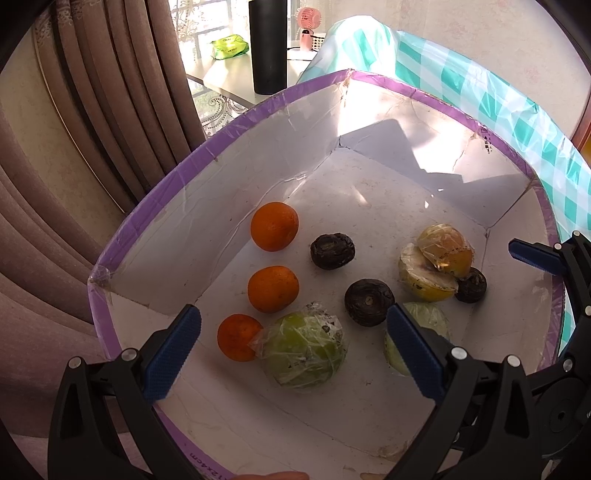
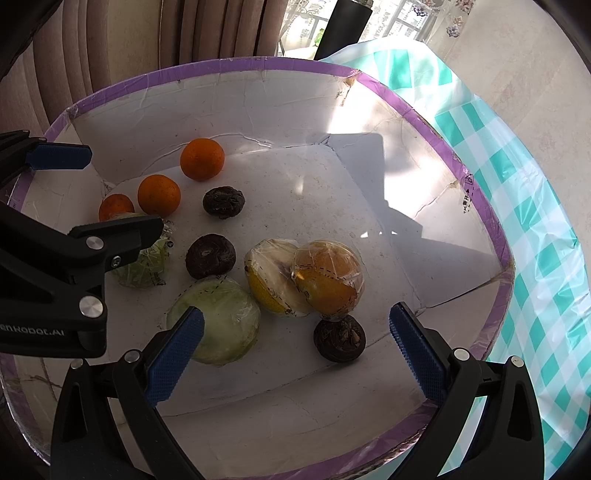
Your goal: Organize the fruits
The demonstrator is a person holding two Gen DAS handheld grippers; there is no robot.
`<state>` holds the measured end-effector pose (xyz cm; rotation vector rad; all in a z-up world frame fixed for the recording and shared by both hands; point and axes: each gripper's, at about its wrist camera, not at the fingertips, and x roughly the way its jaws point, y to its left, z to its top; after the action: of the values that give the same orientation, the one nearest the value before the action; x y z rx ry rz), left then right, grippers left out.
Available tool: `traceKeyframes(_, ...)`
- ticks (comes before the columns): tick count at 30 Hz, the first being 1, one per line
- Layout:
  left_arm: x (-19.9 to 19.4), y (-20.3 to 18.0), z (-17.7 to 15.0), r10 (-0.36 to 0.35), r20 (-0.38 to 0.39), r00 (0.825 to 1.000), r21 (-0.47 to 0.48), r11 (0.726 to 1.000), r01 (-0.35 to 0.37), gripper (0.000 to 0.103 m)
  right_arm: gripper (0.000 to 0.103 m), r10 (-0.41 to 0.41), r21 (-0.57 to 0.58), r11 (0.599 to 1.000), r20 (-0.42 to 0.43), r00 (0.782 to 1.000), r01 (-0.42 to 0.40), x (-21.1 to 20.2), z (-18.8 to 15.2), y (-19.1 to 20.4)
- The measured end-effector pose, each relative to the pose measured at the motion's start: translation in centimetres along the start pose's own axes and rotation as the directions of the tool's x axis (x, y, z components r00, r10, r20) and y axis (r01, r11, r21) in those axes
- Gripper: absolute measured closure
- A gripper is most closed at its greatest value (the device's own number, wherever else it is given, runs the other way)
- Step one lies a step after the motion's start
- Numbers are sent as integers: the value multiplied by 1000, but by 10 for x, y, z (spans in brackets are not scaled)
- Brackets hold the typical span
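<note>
A white box with a purple rim (image 1: 207, 158) (image 2: 424, 114) holds the fruit. Three oranges (image 1: 273, 288) (image 2: 159, 195) lie in a row on its left. Three dark round fruits (image 1: 368, 301) (image 2: 209, 255) are spread across the middle and right. A wrapped green fruit (image 1: 304, 349) (image 2: 144, 266) lies by the nearest orange, a second wrapped green one (image 1: 428, 321) (image 2: 218, 319) further right. Two wrapped yellow-orange fruits (image 1: 439, 254) (image 2: 328, 280) lean together. My left gripper (image 1: 293, 354) is open above the wrapped green fruit. My right gripper (image 2: 295, 354) is open above the box's right part.
The box stands on a teal-and-white checked cloth (image 1: 517, 110) (image 2: 535, 229). Brown curtains (image 1: 74, 147) hang to the left. Behind are a black cylinder (image 1: 267, 44), a green packet (image 1: 229, 46) and a pink fan (image 1: 308, 26) on a white table.
</note>
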<state>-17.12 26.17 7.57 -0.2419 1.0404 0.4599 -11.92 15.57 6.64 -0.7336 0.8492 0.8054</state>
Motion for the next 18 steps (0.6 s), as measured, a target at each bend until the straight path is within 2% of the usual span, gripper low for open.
traceKeyframes(18, 3, -2, 4, -22, -14, 1000, 27, 999, 22, 2, 5, -1, 1, 1000, 0, 1000, 1, 0, 0, 1)
